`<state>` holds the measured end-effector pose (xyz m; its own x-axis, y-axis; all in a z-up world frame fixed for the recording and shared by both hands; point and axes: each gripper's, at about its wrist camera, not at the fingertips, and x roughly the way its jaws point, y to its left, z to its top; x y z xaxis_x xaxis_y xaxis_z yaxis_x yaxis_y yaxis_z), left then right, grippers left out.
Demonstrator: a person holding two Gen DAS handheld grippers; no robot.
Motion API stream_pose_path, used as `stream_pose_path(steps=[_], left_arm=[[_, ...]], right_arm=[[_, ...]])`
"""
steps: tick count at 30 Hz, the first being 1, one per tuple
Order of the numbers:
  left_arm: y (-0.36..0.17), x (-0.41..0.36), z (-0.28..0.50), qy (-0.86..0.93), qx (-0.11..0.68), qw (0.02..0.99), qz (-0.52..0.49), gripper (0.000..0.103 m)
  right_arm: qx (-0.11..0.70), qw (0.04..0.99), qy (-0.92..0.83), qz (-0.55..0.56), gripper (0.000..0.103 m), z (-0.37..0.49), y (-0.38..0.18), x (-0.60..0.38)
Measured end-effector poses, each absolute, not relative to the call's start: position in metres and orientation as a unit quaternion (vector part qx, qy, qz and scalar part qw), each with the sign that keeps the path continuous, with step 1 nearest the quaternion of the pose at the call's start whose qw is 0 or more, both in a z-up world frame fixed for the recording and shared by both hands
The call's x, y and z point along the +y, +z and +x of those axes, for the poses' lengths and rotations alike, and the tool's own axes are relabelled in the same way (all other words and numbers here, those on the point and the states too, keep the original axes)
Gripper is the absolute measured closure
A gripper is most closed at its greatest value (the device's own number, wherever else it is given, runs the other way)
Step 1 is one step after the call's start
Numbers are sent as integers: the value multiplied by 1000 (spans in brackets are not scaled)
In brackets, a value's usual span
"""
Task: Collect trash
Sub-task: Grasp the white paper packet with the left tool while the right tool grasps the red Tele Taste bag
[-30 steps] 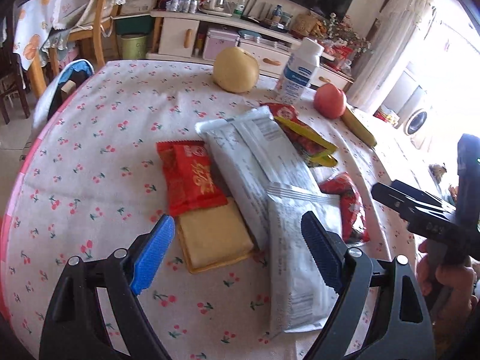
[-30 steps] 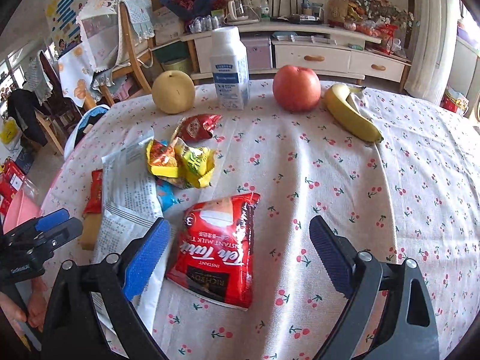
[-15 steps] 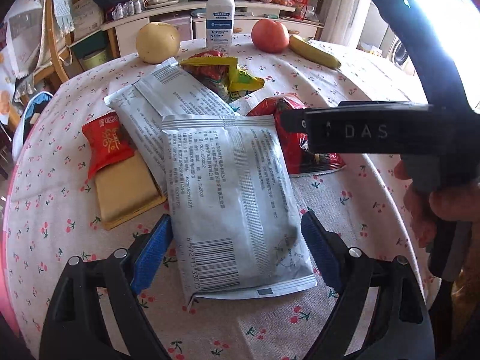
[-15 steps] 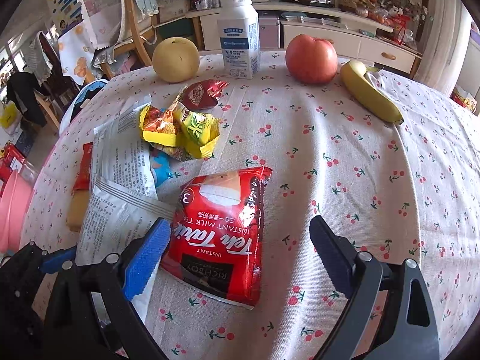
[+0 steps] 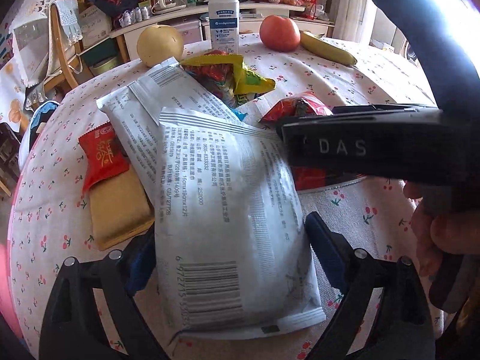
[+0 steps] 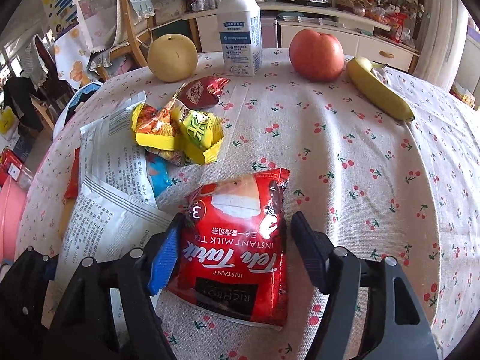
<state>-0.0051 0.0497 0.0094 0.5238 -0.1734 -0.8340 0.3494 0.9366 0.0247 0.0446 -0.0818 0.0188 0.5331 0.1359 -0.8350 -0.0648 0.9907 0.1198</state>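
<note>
The left gripper (image 5: pixel 231 255) straddles a white pack (image 5: pixel 231 210) lying flat on the cherry-print tablecloth (image 6: pixel 360 156); its fingers are apart and opening, one on each side of the pack's lower half, the blue pads close to the edges but not pressing. At ten o'clock from that pack lie a red wrapper (image 5: pixel 102 156) and a tan slab (image 5: pixel 117 207), touching each other. A second white pack (image 5: pixel 144 114) sits partly under the first, toward eleven o'clock. The right gripper (image 6: pixel 234 249) is closing around a red milk-tea pouch (image 6: pixel 237 240) — the left pad looks to touch the pouch's edge, while the right finger (image 6: pixel 309 249) stands just clear of it. At eleven o'clock from the pouch is a crumpled yellow wrapper (image 6: pixel 180 132), with a dark red one (image 6: pixel 201 93) beyond. Along the far edge, left to right — pear (image 6: pixel 172 57), bottle (image 6: pixel 240 30), apple (image 6: pixel 316 54), banana (image 6: pixel 378 90).
</note>
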Motion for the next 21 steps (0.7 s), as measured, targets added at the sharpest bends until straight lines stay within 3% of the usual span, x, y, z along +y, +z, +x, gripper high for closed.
stream_pose_path(steps=[2,4,9,21], left_arm=[[10,50,-6,-154,459,869,99,13],[12,49,-10,-163,450,872,101,27],[16,52,-13,-170,446,873,99,42],[31,79,-19,-180,434,881,51,61]], right_arm=[[476,877,56,32,35,44,18,-80],[472,880,55,26,40,44,18,-80],[468,881,58,33,43,44,18,-84],[450,886,74,86,43,31,19,-92]])
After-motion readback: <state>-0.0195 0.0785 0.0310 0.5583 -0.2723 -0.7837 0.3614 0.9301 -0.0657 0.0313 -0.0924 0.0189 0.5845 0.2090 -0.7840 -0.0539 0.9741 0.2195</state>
